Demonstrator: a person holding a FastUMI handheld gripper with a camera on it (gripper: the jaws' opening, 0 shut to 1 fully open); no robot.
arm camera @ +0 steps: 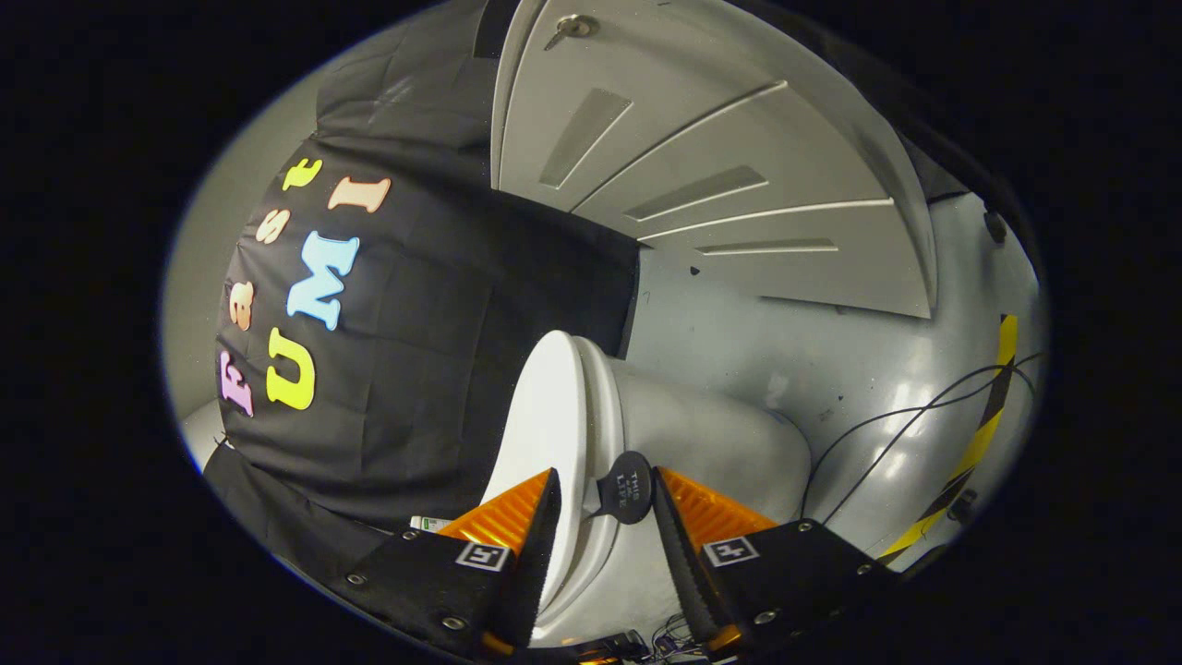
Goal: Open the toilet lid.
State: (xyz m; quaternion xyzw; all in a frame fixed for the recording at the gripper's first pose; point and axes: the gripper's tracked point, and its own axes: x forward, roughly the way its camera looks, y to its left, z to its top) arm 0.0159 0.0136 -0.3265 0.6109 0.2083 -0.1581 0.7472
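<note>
Gripper (605, 517) fingers standing apart, straddling small black round lift tab (626, 487) on rigid, smooth, likely slippery white plastic toilet lid (545, 416); taking hold at tab advised.

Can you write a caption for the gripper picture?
Open tool straddles the lid's black tab on the toilet.

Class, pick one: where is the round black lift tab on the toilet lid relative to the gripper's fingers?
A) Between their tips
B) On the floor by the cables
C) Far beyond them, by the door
A: the lift tab on the toilet lid sits between the tips of the open gripper, neither finger pressing on it.
</note>
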